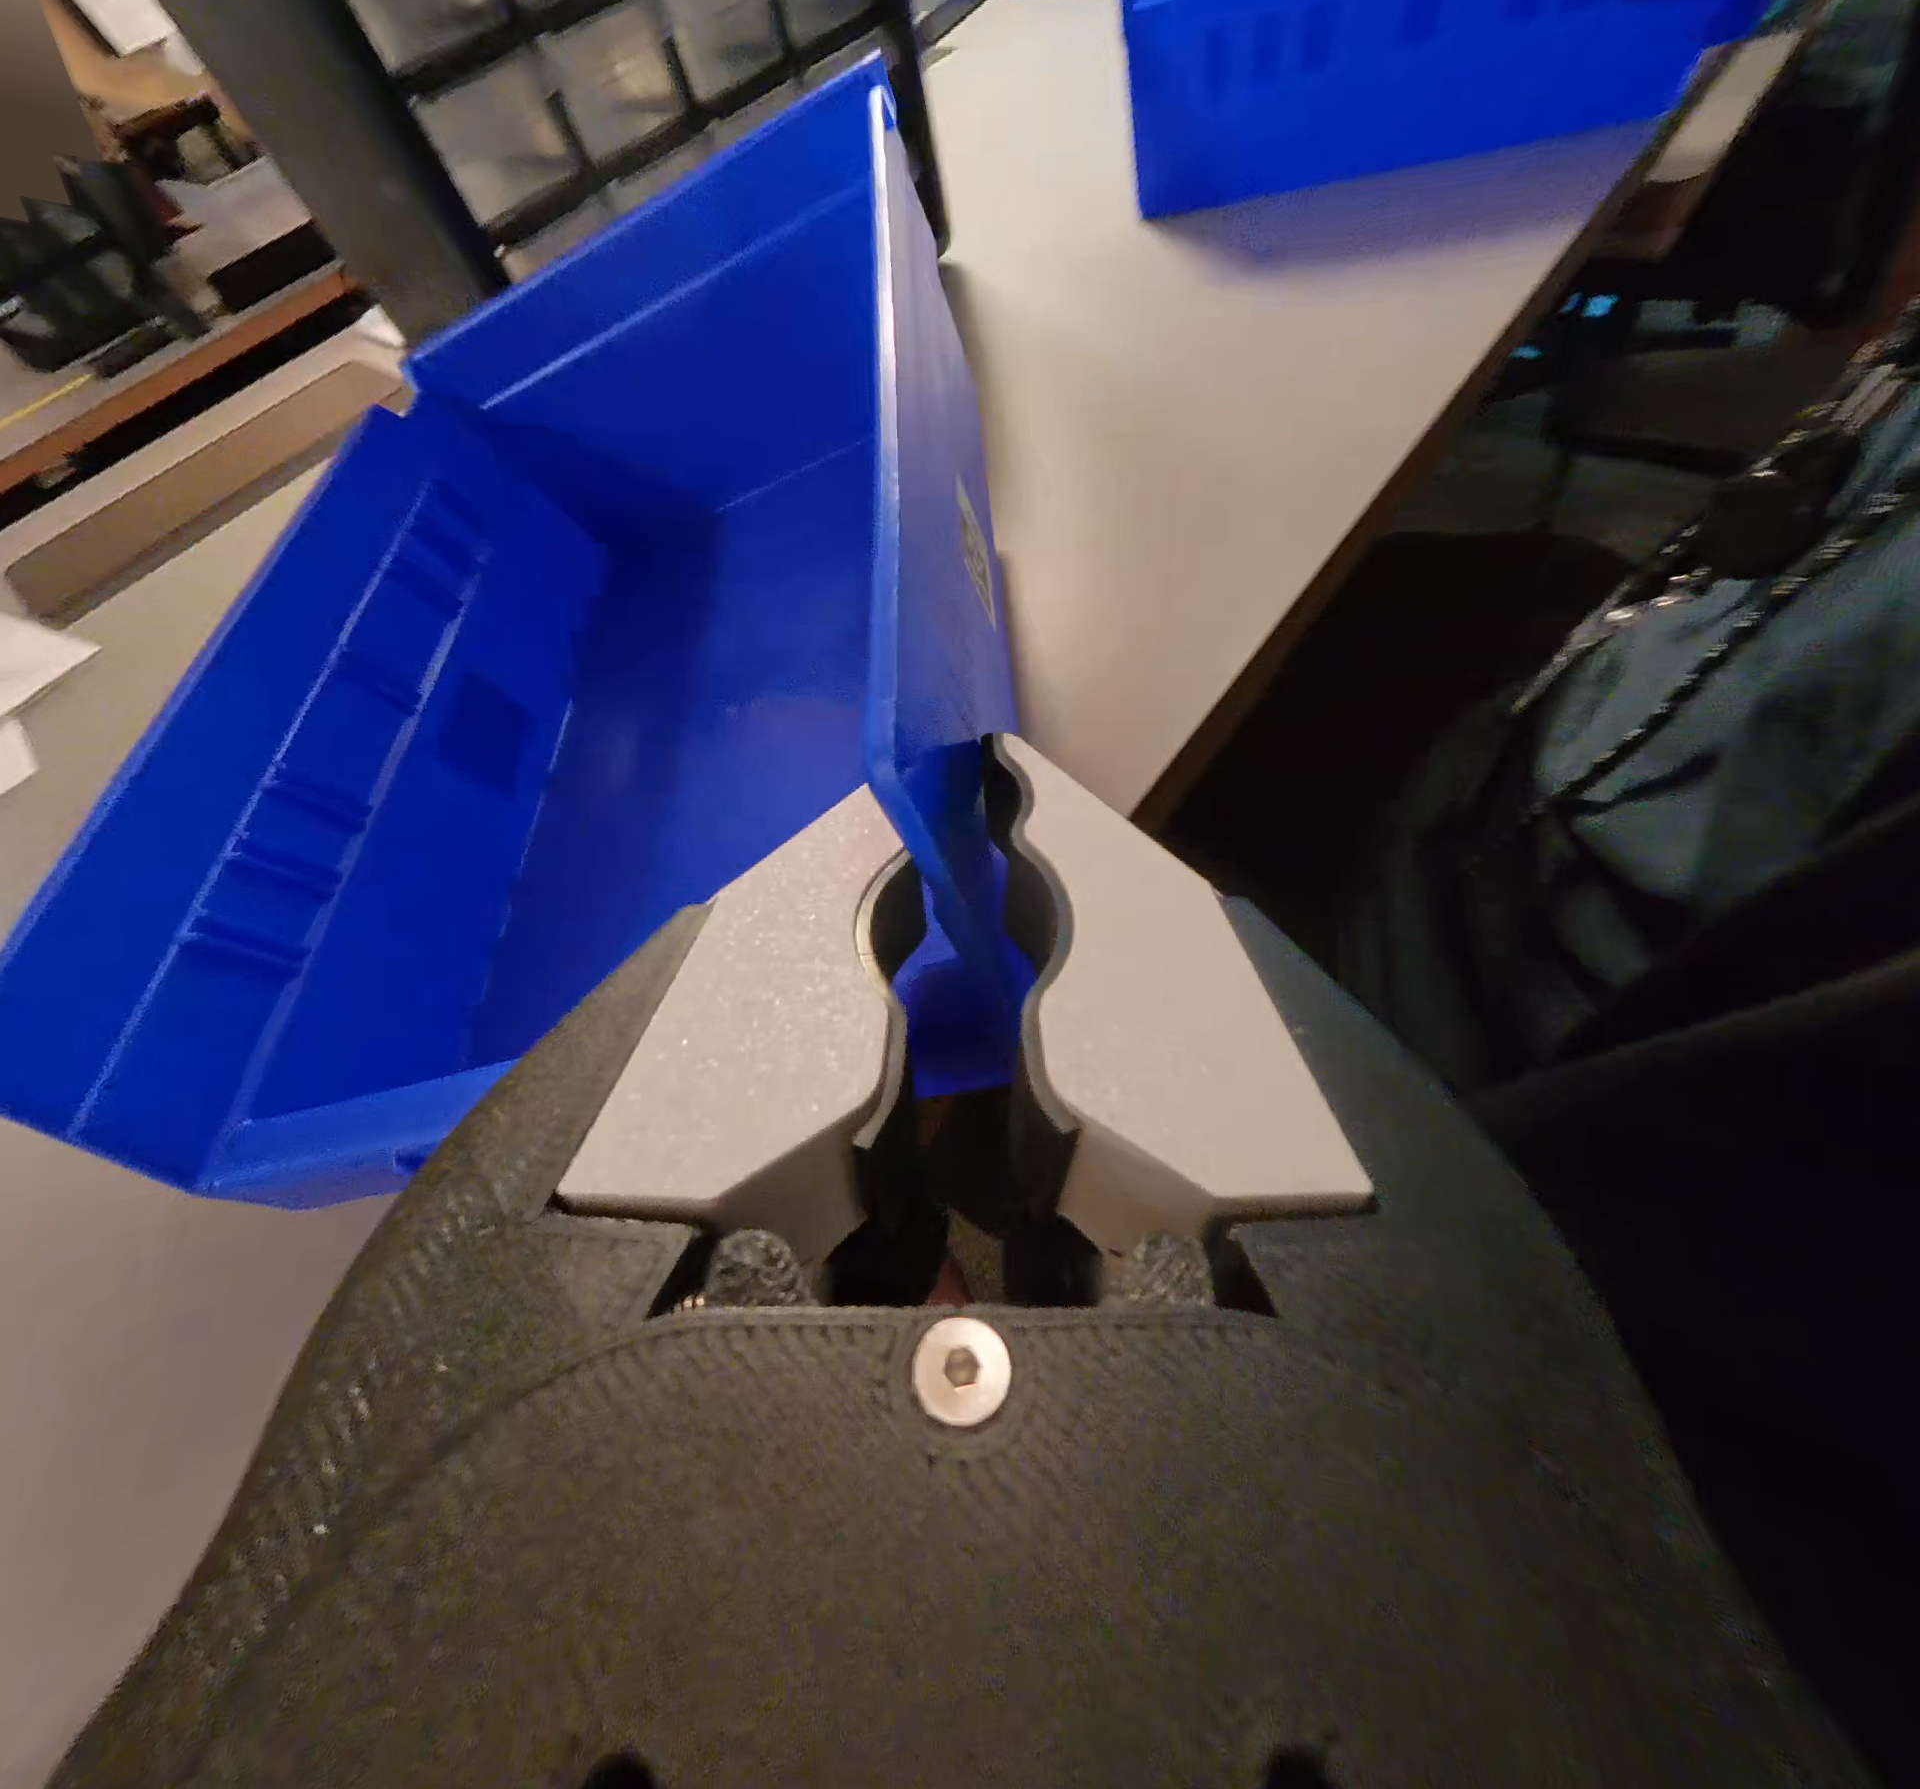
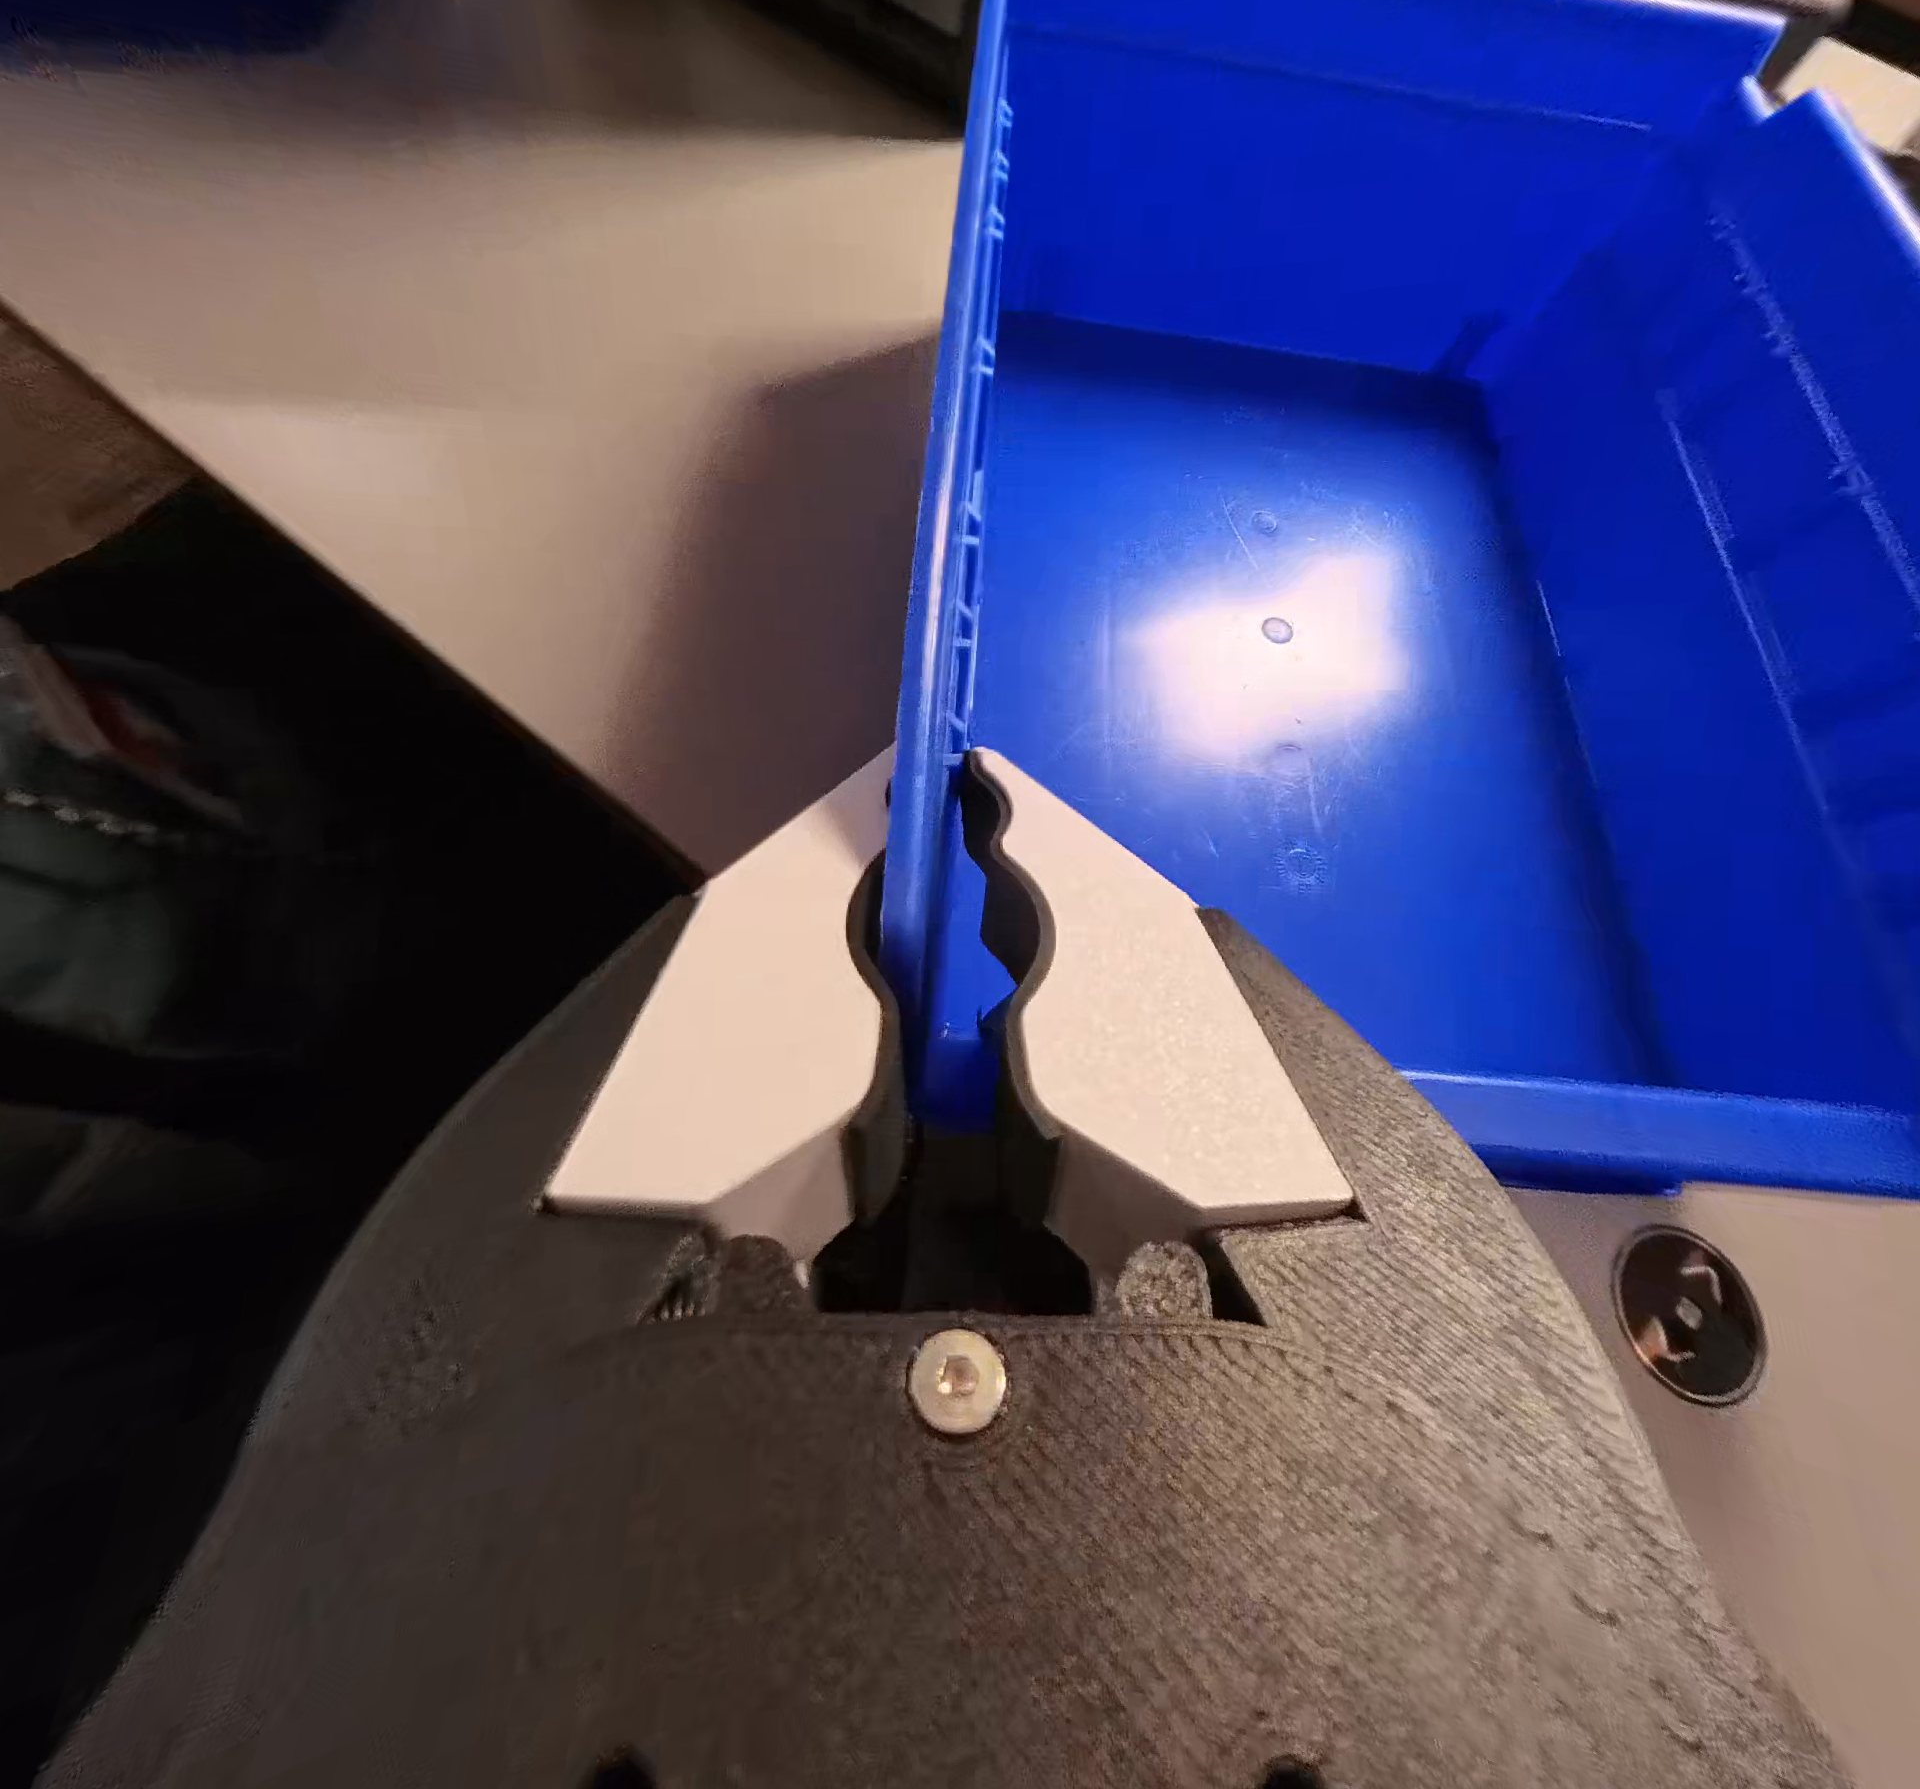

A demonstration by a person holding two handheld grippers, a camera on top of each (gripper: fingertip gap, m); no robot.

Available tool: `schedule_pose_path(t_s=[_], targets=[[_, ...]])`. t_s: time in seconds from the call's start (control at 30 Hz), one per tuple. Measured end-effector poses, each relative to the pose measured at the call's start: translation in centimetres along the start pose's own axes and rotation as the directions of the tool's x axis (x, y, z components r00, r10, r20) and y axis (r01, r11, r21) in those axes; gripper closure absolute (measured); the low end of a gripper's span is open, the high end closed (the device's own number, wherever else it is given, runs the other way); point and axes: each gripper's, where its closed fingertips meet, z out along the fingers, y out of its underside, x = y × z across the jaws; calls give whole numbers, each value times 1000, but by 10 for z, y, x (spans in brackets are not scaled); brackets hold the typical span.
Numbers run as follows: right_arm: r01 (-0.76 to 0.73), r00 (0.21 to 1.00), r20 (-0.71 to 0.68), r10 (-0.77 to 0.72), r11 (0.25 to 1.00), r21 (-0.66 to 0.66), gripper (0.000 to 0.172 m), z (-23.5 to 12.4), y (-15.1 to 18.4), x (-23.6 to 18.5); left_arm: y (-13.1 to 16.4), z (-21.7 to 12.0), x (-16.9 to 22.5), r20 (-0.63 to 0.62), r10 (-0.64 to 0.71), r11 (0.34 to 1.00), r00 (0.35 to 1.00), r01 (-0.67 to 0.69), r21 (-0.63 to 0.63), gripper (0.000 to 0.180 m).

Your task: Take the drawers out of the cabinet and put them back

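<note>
In the left wrist view my left gripper is shut on the thin right-hand wall of a blue plastic drawer, which tilts over the grey table. The drawer is empty and its ribbed wall is at far left. In the right wrist view my right gripper is shut on the ribbed left wall of a blue drawer, also empty, with a glare on its floor. I cannot tell whether both views show one drawer. The dark cabinet with translucent small drawers stands behind.
Another blue drawer stands on the table at the back right, with more blue ones behind it. The table edge runs diagonally, with dark bags beyond. A round metal fitting sits in the tabletop near the right gripper.
</note>
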Motion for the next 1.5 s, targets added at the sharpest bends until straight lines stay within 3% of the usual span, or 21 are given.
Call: schedule_pose_path(t_s=[0.3, 0.5, 0.8, 1.2, 1.33, 1.5], targets=[[118, 971, 204, -123, 992, 36, 165, -4, -3, -50, -30, -18, 44, -185, 28, 984, 982, 6, 180, 176], [184, 929, 314, -196, 981, 67, 165, 0, -10, -77, -54, -39, 51, -188, 79, 956, 979, -21, 293, 173], [251, 873, 403, -275, 962, 111, 165, 23, -28, -102, -75, -56, 39, -117, 75, 933, 990, -28, 360, 172], [309, 803, 483, -350, 937, 165, 165, 51, -49, -124, -128, -93, 18, 33, 138, 863, 990, -137, 486, 171], [334, 762, 520, -386, 922, 195, 165, 63, -60, -141, -148, -79, 20, 46, 159, 849, 986, -161, 503, 171], [369, 684, 574, -449, 893, 258, 165, 80, -74, -168, -165, -27, 31, 64, 189, 822, 980, -194, 535, 169]])
